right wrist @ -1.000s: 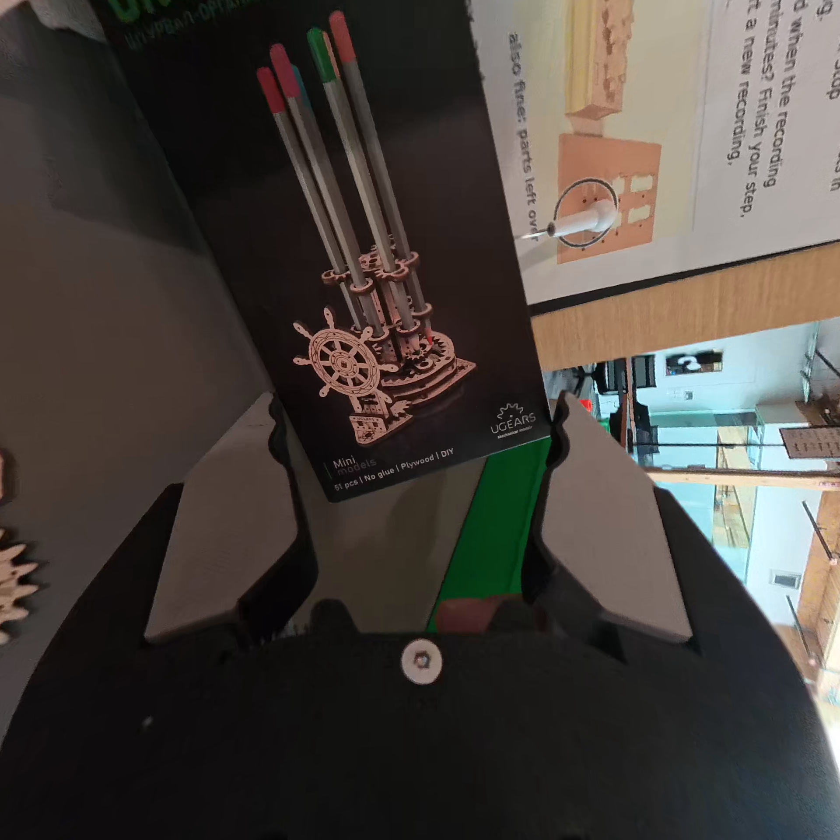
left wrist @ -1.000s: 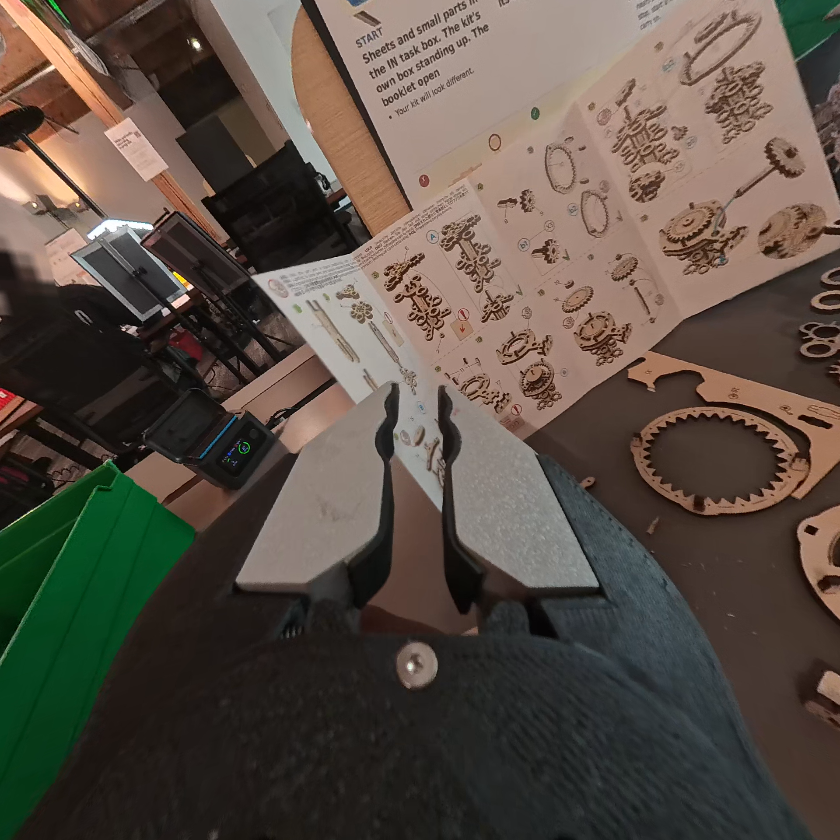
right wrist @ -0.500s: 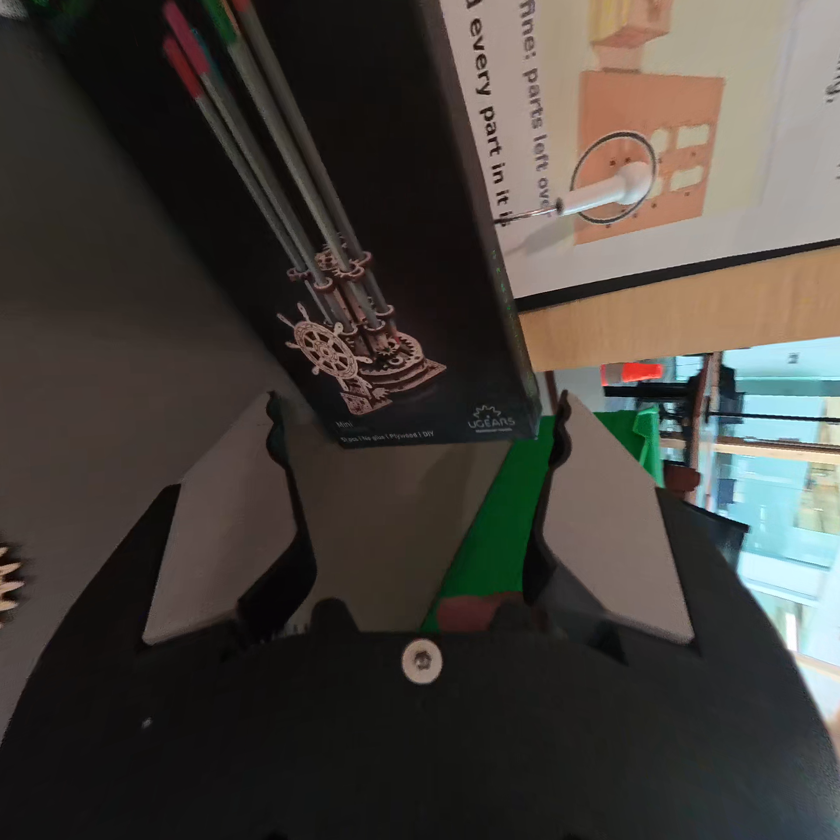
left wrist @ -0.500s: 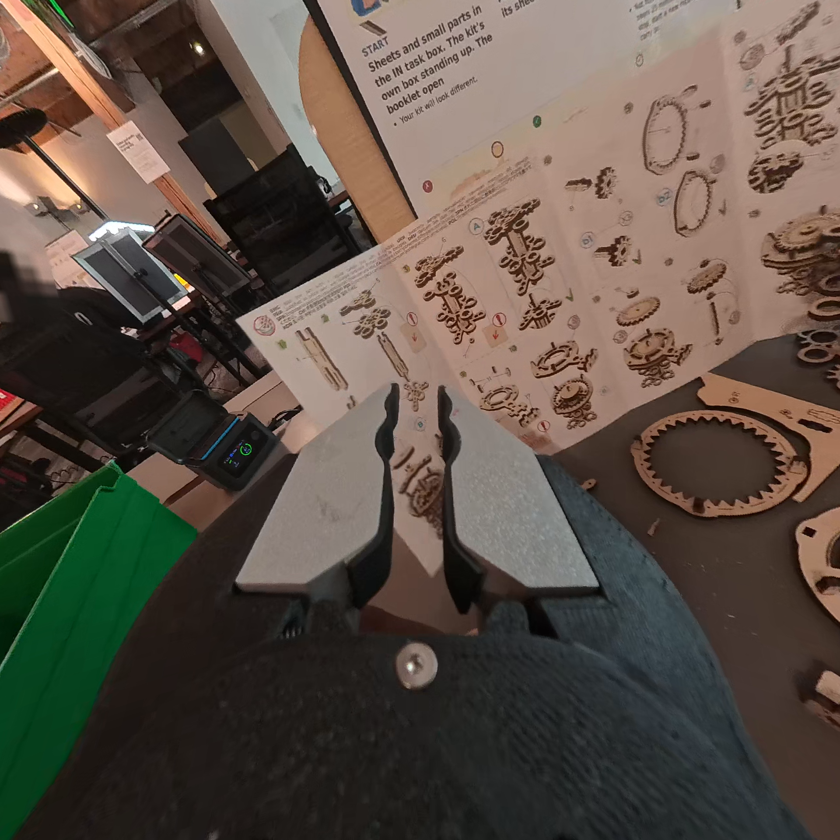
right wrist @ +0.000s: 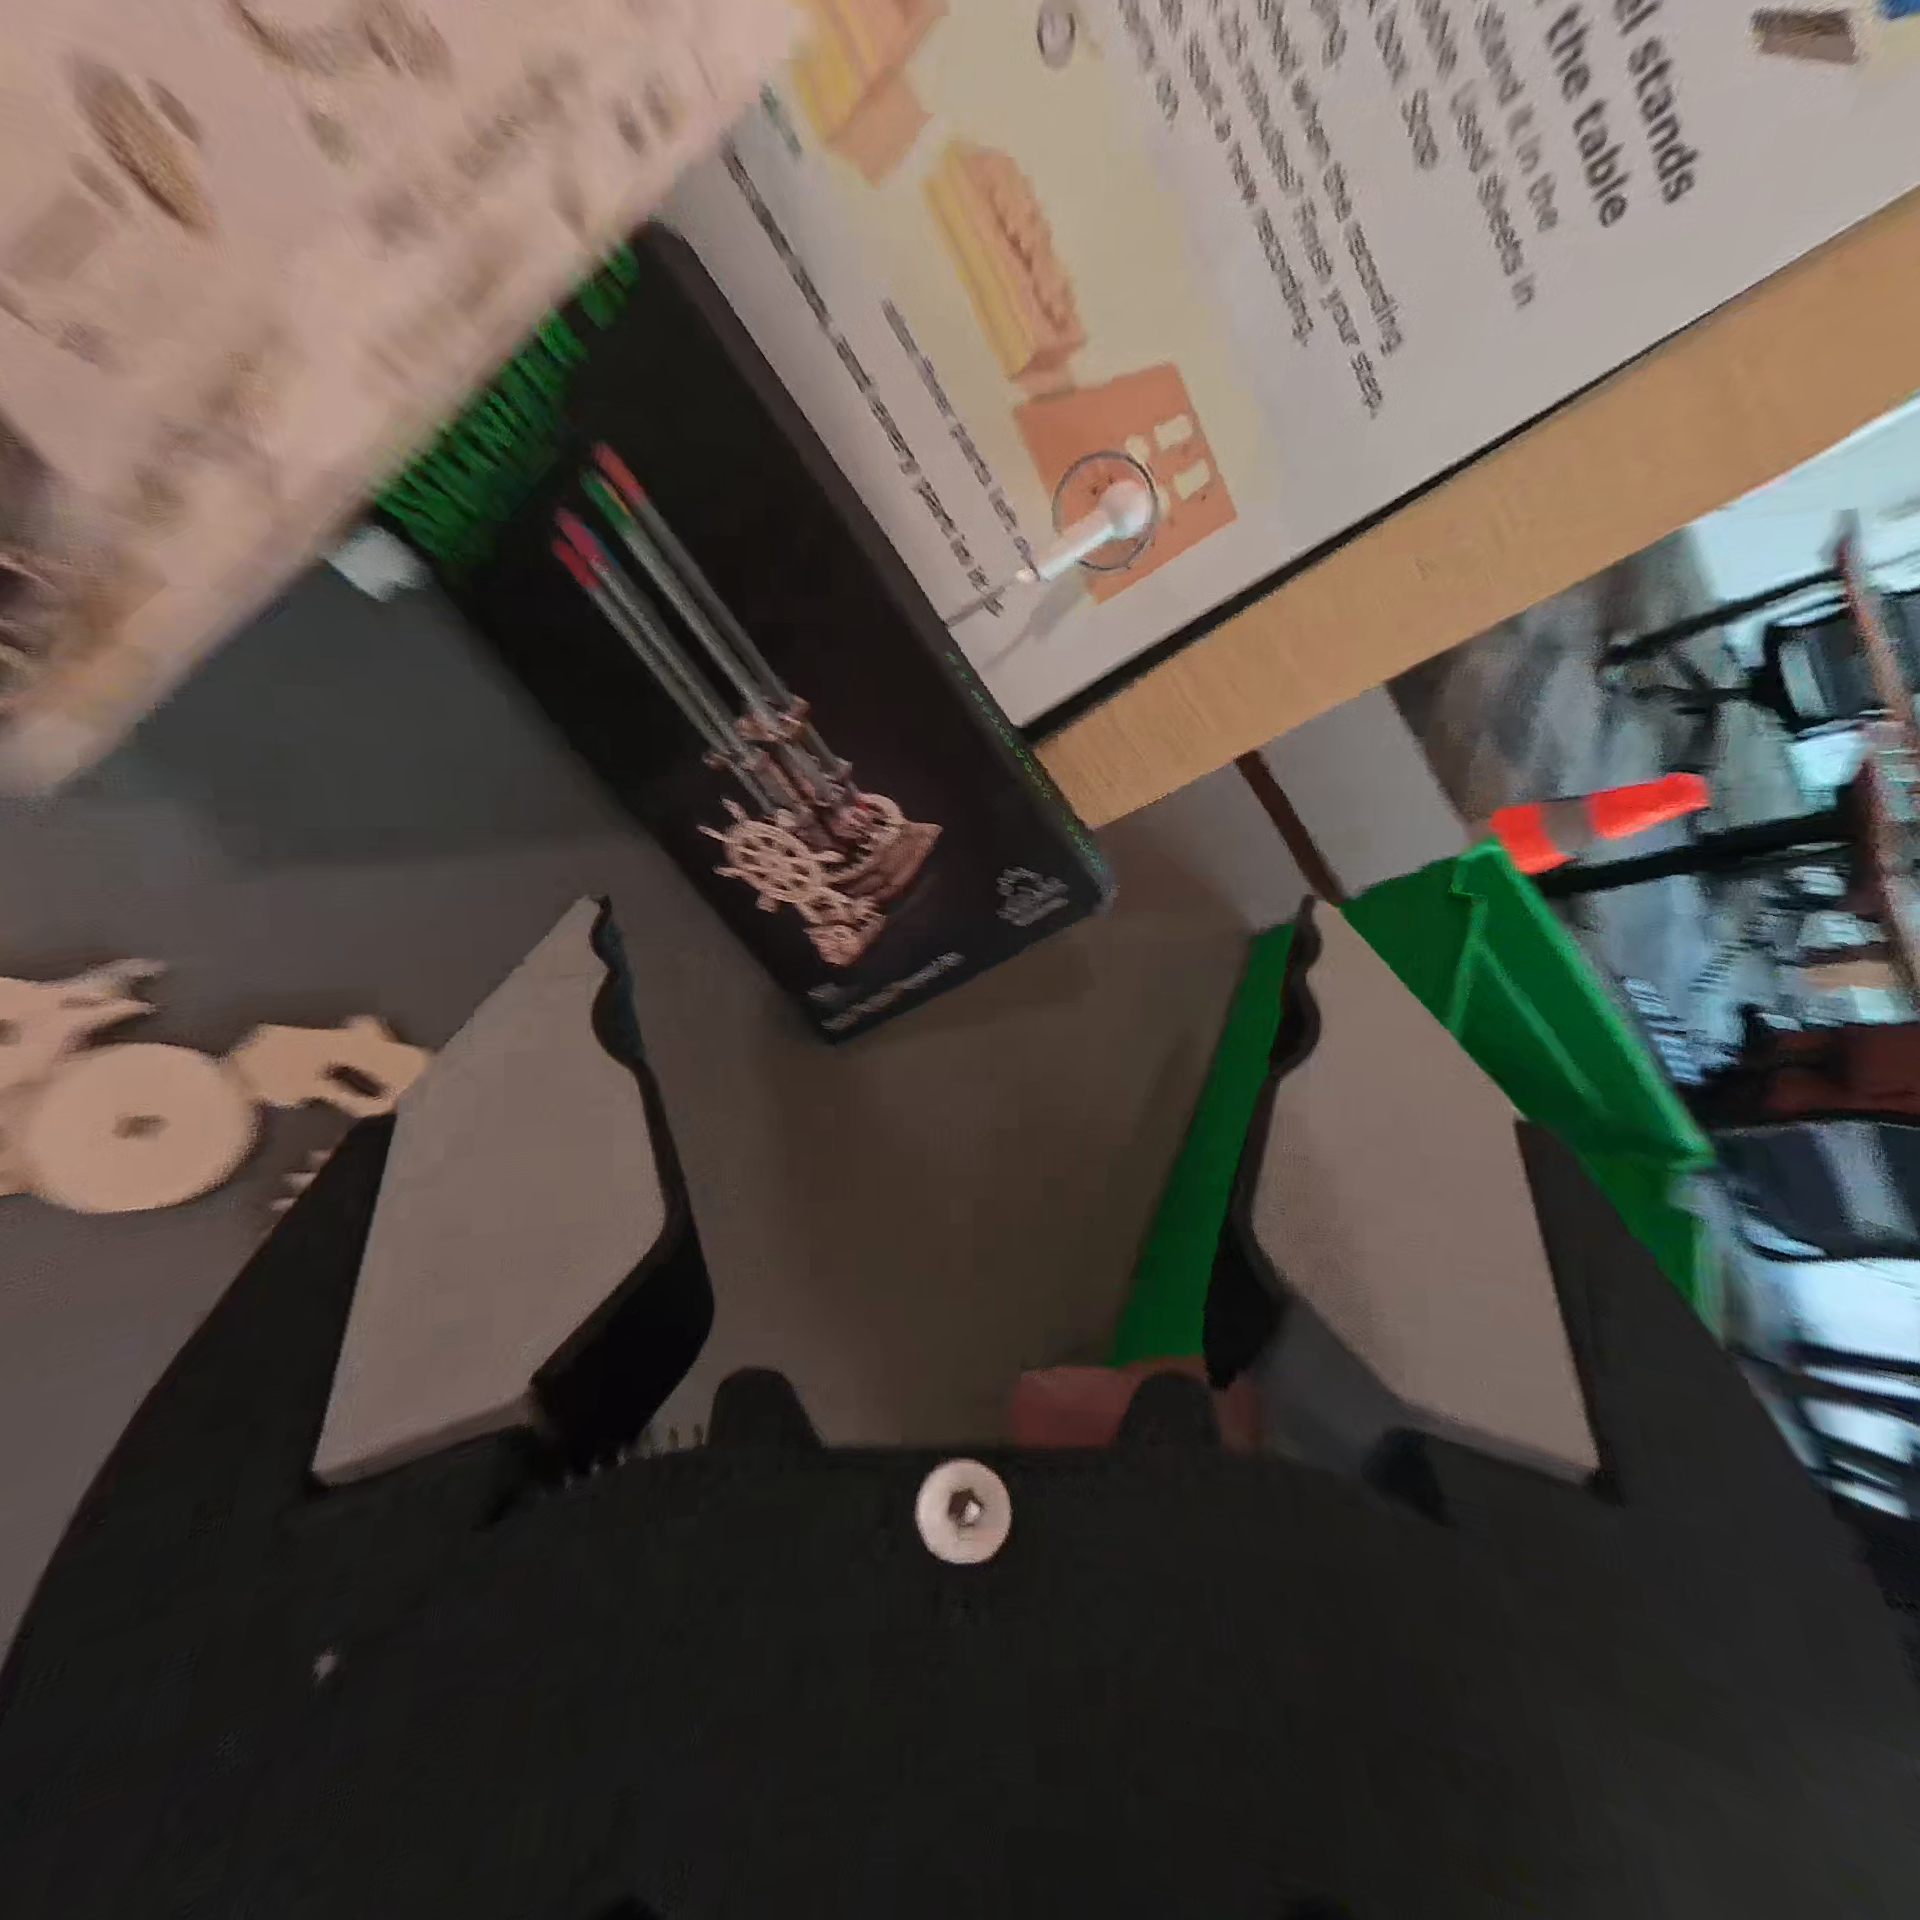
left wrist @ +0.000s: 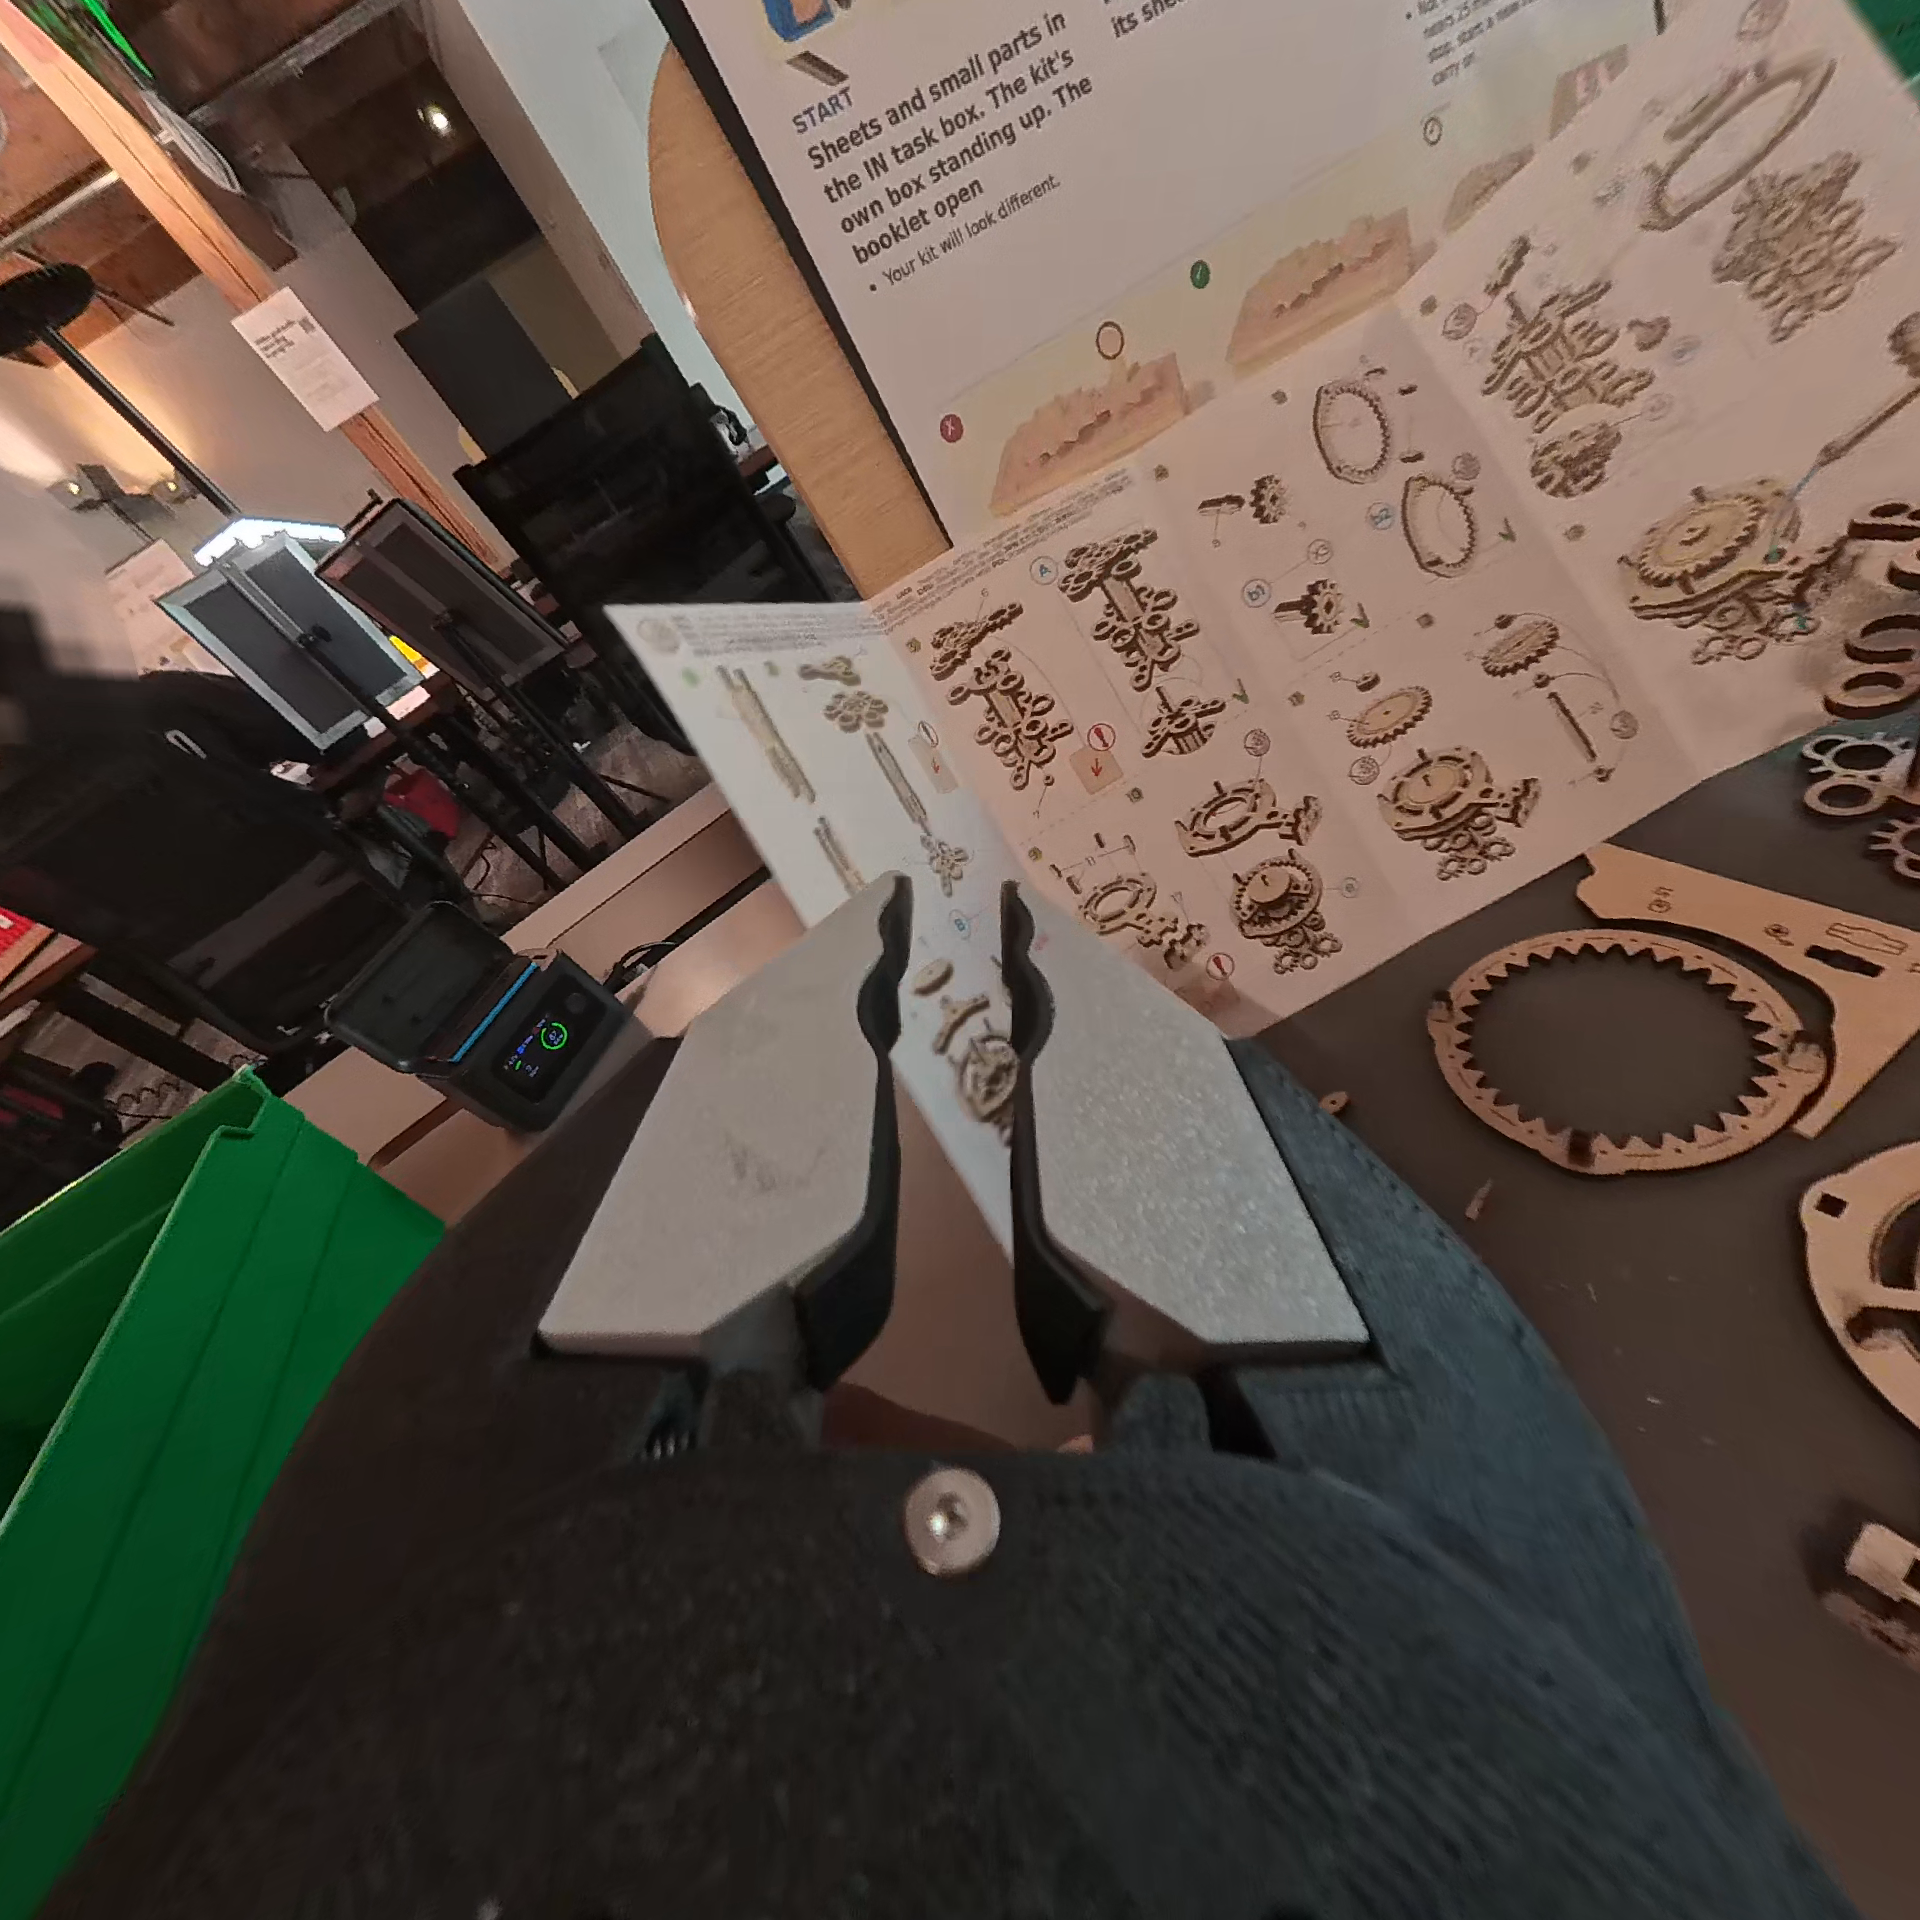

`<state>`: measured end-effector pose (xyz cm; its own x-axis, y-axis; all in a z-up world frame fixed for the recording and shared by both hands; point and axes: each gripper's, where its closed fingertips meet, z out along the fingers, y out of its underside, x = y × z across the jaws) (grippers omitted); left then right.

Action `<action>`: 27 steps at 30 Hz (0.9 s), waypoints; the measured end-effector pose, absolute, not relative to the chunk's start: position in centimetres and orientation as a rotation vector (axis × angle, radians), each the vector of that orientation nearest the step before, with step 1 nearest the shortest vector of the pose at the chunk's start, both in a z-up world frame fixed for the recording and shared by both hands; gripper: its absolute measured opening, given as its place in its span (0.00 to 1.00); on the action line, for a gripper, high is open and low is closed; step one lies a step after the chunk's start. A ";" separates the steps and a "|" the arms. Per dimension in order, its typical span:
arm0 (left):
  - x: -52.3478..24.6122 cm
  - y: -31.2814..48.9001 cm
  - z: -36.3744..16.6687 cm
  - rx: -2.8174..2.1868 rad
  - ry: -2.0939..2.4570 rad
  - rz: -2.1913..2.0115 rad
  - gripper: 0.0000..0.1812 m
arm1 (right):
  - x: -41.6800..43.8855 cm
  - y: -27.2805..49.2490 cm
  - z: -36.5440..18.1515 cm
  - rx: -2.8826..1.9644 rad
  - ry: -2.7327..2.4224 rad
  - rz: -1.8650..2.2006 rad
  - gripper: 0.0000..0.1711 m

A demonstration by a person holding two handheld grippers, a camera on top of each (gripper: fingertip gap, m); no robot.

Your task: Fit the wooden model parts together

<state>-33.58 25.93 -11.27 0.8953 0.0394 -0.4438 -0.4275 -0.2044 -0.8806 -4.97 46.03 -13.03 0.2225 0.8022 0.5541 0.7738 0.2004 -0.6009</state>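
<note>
The left tongs (left wrist: 951, 914) stand nearly pressed together with a narrow gap and nothing between them; the right tongs (right wrist: 951, 925) are spread wide and likewise empty. Both hang above the dark worktop (left wrist: 1558, 1351). The wooden model parts lie loose on it: a toothed ring frame (left wrist: 1621, 1049) to the right of the left tongs, further cut plates (left wrist: 1870, 1288) nearer the edge of that view, and a pale toothed disc (right wrist: 135, 1127) to the left of the right tongs. A folded instruction sheet (left wrist: 1299, 727) stands behind the parts, the kit box (right wrist: 769, 727) beside it, and a green bin (left wrist: 177, 1351) at the far left. The parts appear to be thin laser-cut plywood: light, stiff in the plane, but likely brittle at teeth and narrow tabs. Take hold across a solid flat section of the rim, not on the teeth. Lying flat, each part offers little edge to grip, so expect it to slide before it lifts.
</note>
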 end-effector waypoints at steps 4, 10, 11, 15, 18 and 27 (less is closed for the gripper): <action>-33.9 26.0 -11.5 -1.742 0.281 0.439 0.08 | -7.0 41.5 -13.5 -1.667 -1.519 0.397 0.61; -36.5 25.9 -11.8 -1.806 0.127 0.382 0.15 | -9.6 41.4 -13.5 -1.824 -1.374 0.656 0.39; -37.3 25.9 -12.3 -1.850 0.076 0.344 0.20 | -10.1 41.1 -13.4 -1.823 -1.373 0.709 0.38; -39.0 26.2 -12.3 -1.907 -0.031 0.191 0.29 | -12.0 39.9 -12.8 -1.818 -1.341 0.877 0.40; -39.2 26.7 -12.3 -1.965 -0.040 0.077 0.29 | -13.4 39.0 -13.1 -1.855 -1.335 1.006 0.37; -35.6 28.5 -13.1 -1.926 0.172 -0.090 0.00 | -14.8 39.2 -11.4 -1.676 -1.328 1.059 0.00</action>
